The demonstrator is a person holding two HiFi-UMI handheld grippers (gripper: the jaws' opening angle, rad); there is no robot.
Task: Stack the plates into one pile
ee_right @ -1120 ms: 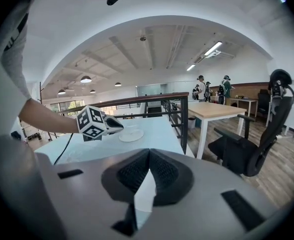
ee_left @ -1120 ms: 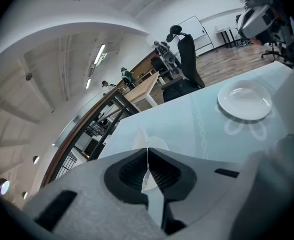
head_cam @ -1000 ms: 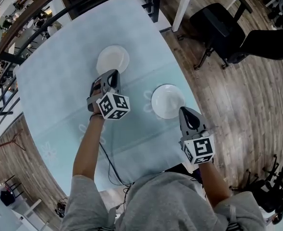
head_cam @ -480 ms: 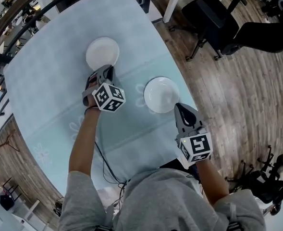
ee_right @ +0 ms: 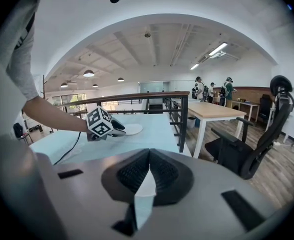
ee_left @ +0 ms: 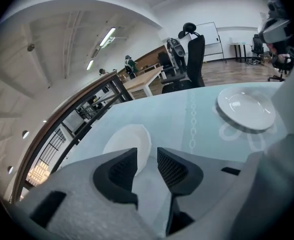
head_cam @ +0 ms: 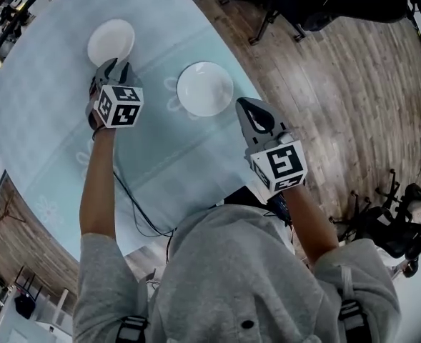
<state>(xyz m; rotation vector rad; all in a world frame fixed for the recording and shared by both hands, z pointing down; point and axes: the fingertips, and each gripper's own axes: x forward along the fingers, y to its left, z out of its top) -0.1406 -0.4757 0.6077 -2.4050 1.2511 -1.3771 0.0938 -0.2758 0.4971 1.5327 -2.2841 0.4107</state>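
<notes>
The head view alone shows the whole layout. On the pale blue table lie two white plates, well apart. The far plate is at about 12 o'clock from the left gripper, just beyond its tips. The near plate is at about 10 o'clock from the right gripper. From above, the gap of the jaws is not readable on either tool.

The left gripper view gives this. The left gripper has just been opening its jaws, and they now stand clearly apart. Nothing is pressed between them. The far plate shows through and beside the gap, and its close rim is covered by the left jaw. Whether a jaw touches the plate I cannot tell. The near plate lies at 2 o'clock in this view.

The right gripper view shows the right gripper with its tips closed together and holding nothing. Only a strip of cloth shows below them. At 10 o'clock it catches the left gripper on a bare arm, with the far plate partly hidden behind it. The near plate is not seen here. A railing and an office chair stand beyond the table edge.
</notes>
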